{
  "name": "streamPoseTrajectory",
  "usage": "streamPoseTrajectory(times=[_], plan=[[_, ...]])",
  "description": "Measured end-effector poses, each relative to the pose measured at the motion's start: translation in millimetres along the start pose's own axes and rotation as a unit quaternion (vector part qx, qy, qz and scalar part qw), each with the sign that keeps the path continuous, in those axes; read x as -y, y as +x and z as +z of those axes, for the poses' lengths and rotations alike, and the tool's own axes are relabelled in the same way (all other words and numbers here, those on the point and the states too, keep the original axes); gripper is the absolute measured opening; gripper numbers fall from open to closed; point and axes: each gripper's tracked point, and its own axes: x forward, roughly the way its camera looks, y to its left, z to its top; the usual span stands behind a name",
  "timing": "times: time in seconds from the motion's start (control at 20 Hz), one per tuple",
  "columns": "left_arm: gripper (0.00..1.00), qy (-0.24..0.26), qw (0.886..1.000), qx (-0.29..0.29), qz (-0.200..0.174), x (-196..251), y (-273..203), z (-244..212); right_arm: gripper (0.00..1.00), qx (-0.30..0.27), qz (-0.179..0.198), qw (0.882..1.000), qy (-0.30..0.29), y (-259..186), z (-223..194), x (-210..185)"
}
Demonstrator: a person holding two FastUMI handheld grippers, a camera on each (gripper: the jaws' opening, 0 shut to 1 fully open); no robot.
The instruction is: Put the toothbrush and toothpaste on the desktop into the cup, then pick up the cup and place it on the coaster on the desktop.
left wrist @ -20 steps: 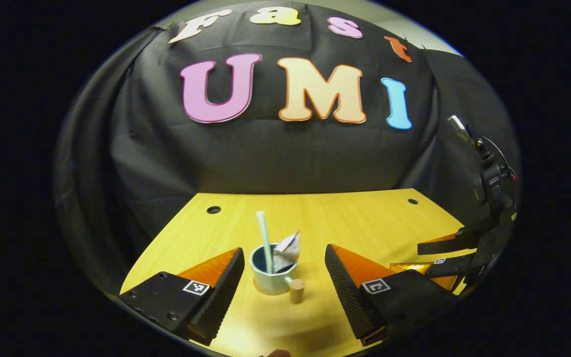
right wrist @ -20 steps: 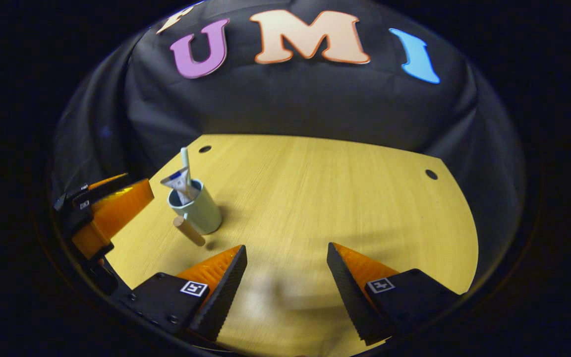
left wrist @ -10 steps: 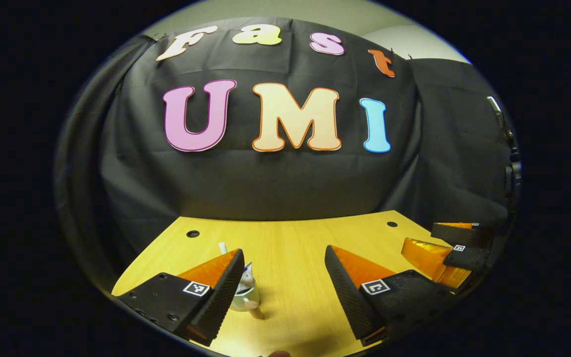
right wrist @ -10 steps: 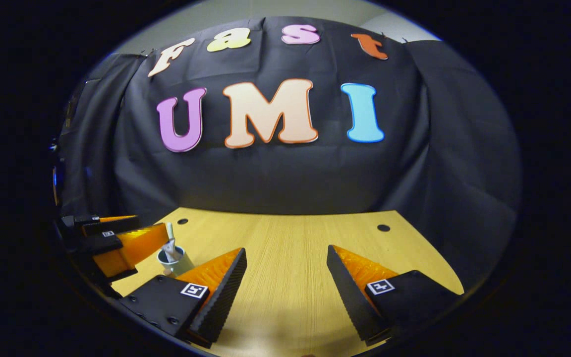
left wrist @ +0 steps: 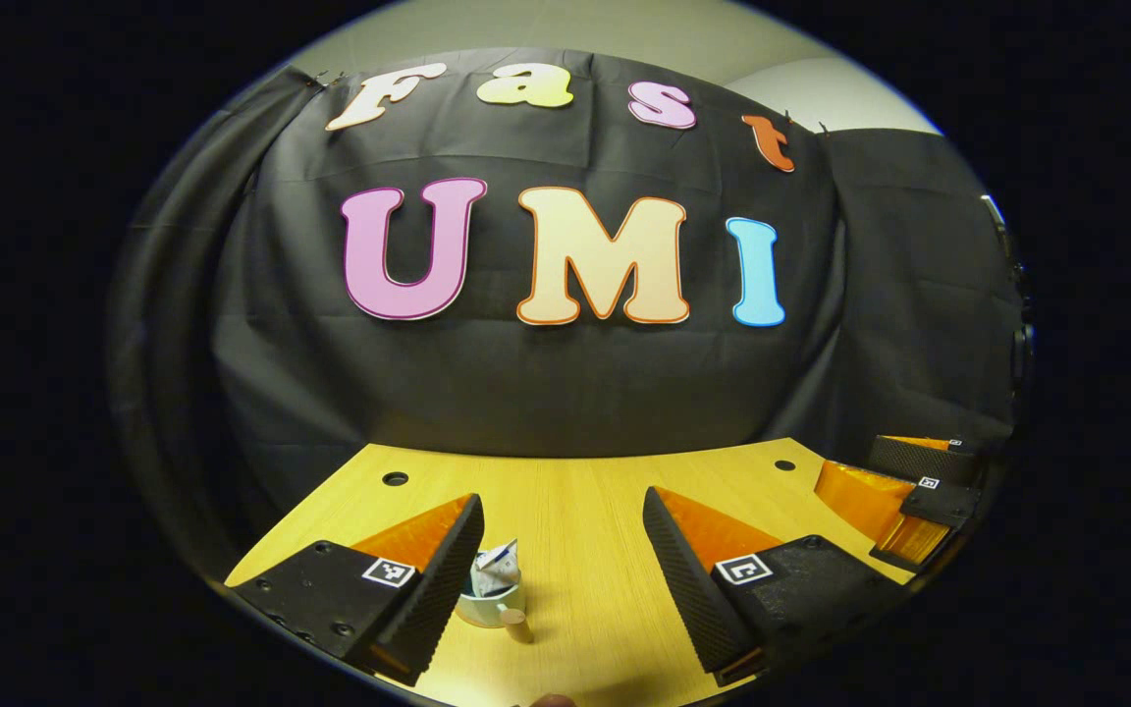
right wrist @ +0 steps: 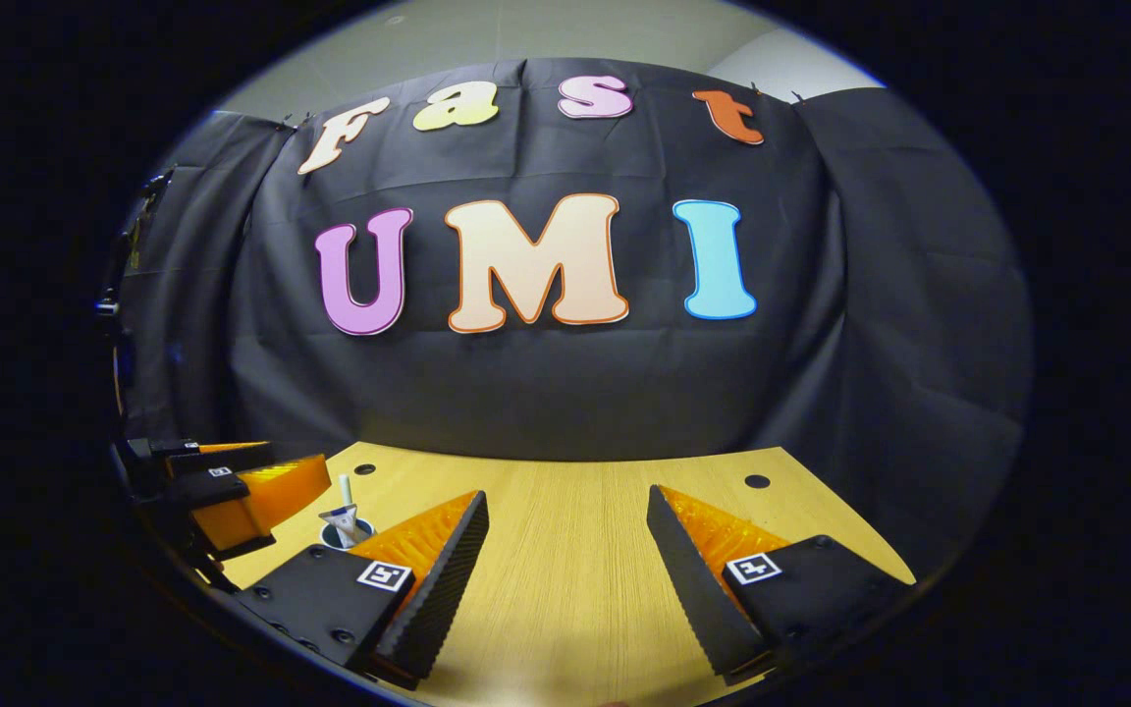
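A pale green cup (left wrist: 487,607) with a wooden handle (left wrist: 516,624) stands on the wooden desktop (left wrist: 575,511), a toothpaste tube (left wrist: 497,568) sticking out of it. My left gripper (left wrist: 563,570) hangs open above the desktop, and its left finger hides part of the cup. In the right gripper view the cup (right wrist: 342,535) sits at the far left with the toothbrush (right wrist: 346,488) and the tube (right wrist: 341,516) upright in it, just past the left gripper (right wrist: 298,460). My right gripper (right wrist: 565,570) is open over bare desktop, nothing between its fingers.
The desktop (right wrist: 575,550) ends at the black cloth wall. Small round holes (left wrist: 395,479) (left wrist: 783,464) sit near its back corners. The right gripper (left wrist: 845,463) shows at the right edge of the left gripper view, apart from the cup.
Both grippers have drawn back and tilted up, so the cup now sits lower and smaller in both views. The cup stays on the desktop; both grippers stay open.
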Motion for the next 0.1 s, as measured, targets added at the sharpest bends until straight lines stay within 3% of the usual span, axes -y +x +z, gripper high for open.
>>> streamPoseTrajectory(times=[0.1], plan=[[0.95,-0.002,1.0,0.003,0.003,-2.5,-0.3,1.5,1.0,0.003,0.0,1.0,-0.005,-0.2,1.8,-0.9]])
